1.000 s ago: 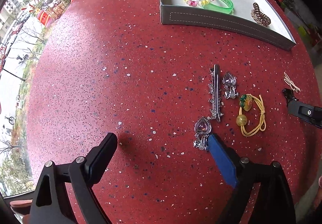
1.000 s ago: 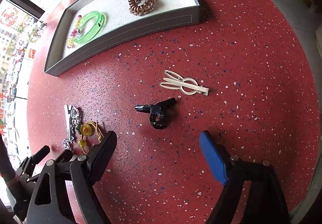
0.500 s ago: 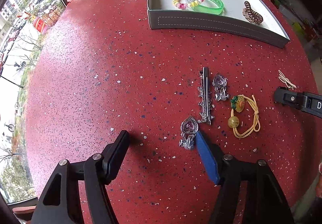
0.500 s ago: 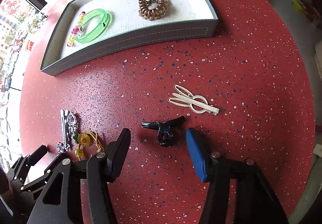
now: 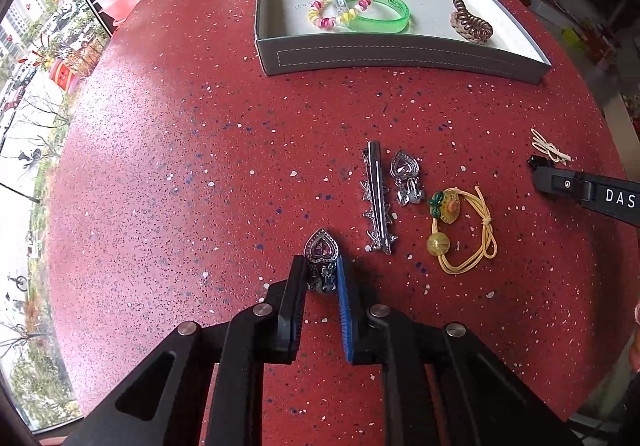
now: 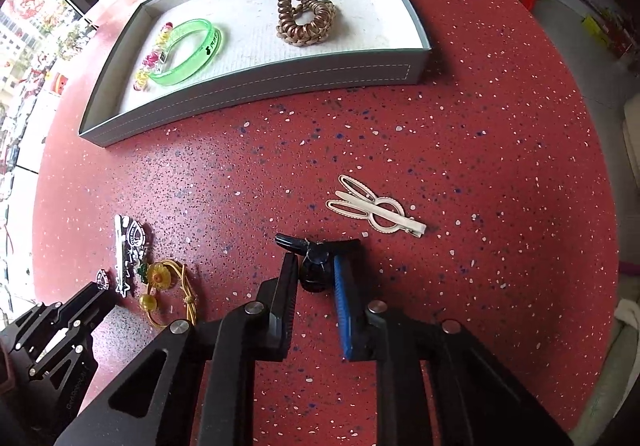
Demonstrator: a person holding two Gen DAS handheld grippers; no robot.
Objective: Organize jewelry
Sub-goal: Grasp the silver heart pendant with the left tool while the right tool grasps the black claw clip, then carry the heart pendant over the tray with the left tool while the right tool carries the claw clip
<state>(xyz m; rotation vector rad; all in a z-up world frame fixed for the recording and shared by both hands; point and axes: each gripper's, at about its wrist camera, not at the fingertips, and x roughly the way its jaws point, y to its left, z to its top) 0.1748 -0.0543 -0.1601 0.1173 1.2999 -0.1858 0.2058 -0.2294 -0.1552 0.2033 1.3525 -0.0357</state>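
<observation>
On the red speckled table, a silver heart-shaped jewel (image 5: 322, 248) sits between the pads of my left gripper (image 5: 321, 266). The jaws are closing and both pads touch its lower dangling part. In the right wrist view, a black claw hair clip (image 6: 316, 246) lies between the pads of my right gripper (image 6: 316, 266), whose jaws are also closing and press on its loop. The grey tray (image 5: 360, 55) at the far side holds a beaded bracelet (image 5: 340, 3), a green bangle (image 5: 384, 11) and a brown spiral hair tie (image 5: 470, 21).
Loose on the table lie a silver star bar clip (image 5: 378, 197), a second heart jewel (image 5: 405, 173), a yellow elastic with a flower (image 5: 460, 230) and a cream rabbit-shaped clip (image 6: 376, 207). The table edge curves off at the right, with floor beyond.
Both grippers went from wide open to closed. The left slid over the heart jewel and took it between its pads, and the right did the same with the black clip.
</observation>
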